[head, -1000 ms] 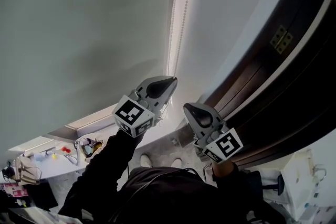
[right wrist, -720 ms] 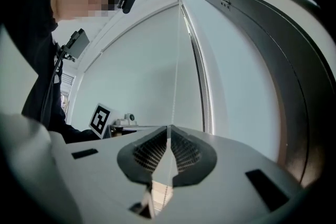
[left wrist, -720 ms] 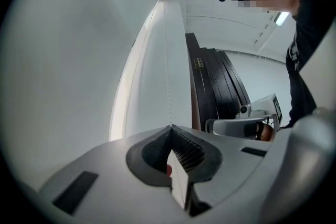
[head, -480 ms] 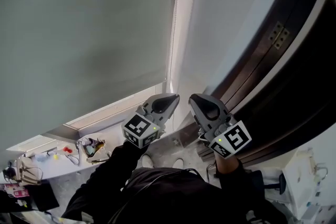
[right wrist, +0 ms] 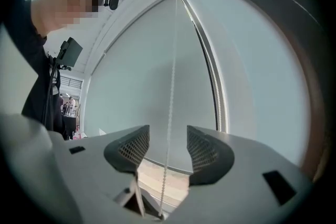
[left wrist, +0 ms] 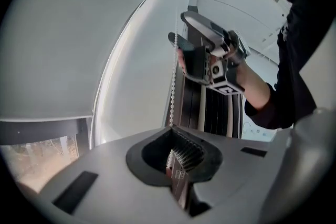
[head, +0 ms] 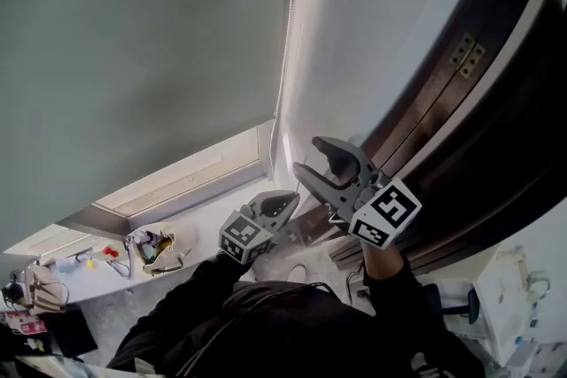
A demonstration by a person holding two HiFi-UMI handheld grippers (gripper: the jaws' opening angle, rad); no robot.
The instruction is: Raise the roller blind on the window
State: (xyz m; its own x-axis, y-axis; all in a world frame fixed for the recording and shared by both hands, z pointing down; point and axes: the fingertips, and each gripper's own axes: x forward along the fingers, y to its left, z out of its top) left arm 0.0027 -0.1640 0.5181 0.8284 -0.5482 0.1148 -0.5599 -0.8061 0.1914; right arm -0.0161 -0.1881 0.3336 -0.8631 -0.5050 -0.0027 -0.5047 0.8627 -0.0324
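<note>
The grey roller blind [head: 133, 57] covers most of the window, with a strip of glass [head: 177, 186] bare under its bottom edge. Its white bead chain [head: 287, 31] hangs along the blind's right side. My left gripper [head: 292, 201] is low, shut on the bead chain [left wrist: 172, 92], which runs down into its closed jaws [left wrist: 178, 165]. Higher up and to the right, my right gripper [head: 308, 157] has just been opening. In the right gripper view the bead chain [right wrist: 169, 113] passes between its spread jaws [right wrist: 168, 147] without touching either pad. The left gripper view shows the right gripper [left wrist: 184, 34] above.
A dark wooden door frame [head: 478, 119] with a brass hinge [head: 465, 56] stands close on the right. The window sill [head: 213, 230] carries small objects at its left end [head: 146, 248]. A cluttered table [head: 35, 297] lies at the lower left. My dark sleeves fill the bottom.
My left gripper has dropped down with the chain in its jaws, and the bare strip of glass under the blind has widened. The right gripper's jaws went from shut to wide apart.
</note>
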